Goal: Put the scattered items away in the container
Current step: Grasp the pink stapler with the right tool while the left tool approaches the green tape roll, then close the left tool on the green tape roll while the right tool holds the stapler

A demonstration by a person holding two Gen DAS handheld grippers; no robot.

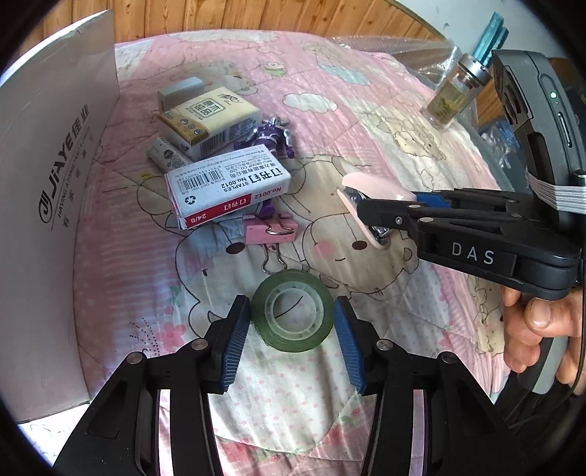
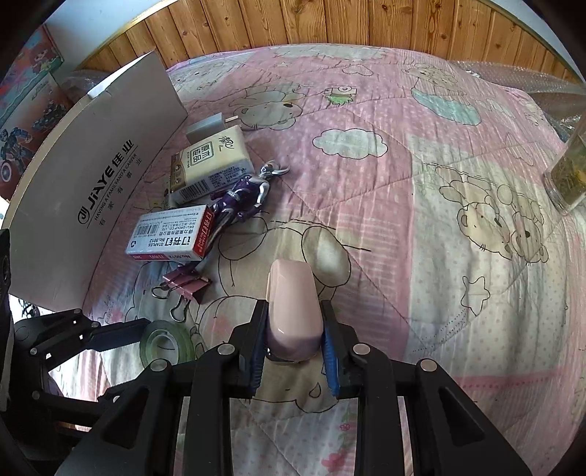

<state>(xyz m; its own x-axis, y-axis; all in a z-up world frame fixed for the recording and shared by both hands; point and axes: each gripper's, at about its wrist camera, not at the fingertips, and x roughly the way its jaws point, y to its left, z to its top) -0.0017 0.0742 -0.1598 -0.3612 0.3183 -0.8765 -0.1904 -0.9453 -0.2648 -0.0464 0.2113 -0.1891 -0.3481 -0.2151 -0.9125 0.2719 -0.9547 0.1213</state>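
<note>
My left gripper [image 1: 292, 322] is open, its blue pads on either side of a green tape roll [image 1: 293, 311] lying flat on the quilt, with small gaps to both pads. My right gripper [image 2: 293, 329] is shut on a pink stapler [image 2: 291, 311] and holds it above the quilt; it also shows in the left wrist view [image 1: 370, 205]. A white staples box [image 1: 227, 185], a tissue pack [image 1: 210, 121], a purple toy figure [image 2: 245, 194], pink binder clips [image 1: 269, 230], a grey battery [image 1: 168, 153] and a grey block [image 1: 181, 91] lie scattered. The white JIAYE box [image 1: 55, 190] stands at the left.
A glass bottle with a metal cap [image 1: 454, 95] stands on the quilt at the far right. A wood-panelled wall [image 2: 329, 22] runs behind the bed. Bubble wrap [image 1: 384, 45] lies along the far edge. Colourful toy cartons [image 2: 25, 99] stand behind the white box.
</note>
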